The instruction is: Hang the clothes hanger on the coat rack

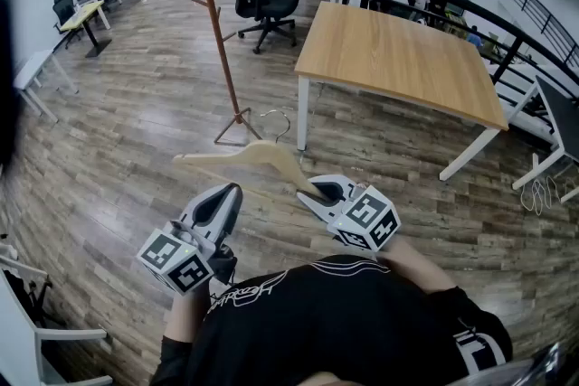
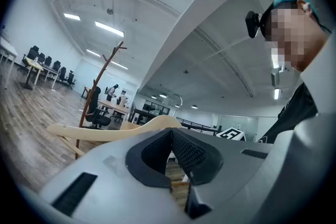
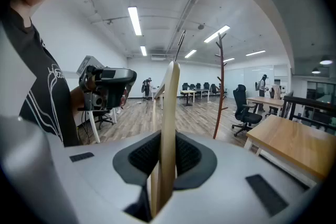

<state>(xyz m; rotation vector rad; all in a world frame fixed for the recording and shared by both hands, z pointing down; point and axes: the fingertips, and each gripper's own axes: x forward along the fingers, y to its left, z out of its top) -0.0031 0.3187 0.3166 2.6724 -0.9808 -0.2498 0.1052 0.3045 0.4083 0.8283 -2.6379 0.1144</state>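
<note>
coat rack top beyond the head view's edge (pegs cropped)

Our head camera looks steeply down past the person's chest at the floor. The camera on the left gripper sits close behind its jaws and looks level across the room. The one on the right gripper looks along its jaws too. We see the coat rack and the hanger in all three.
</note>
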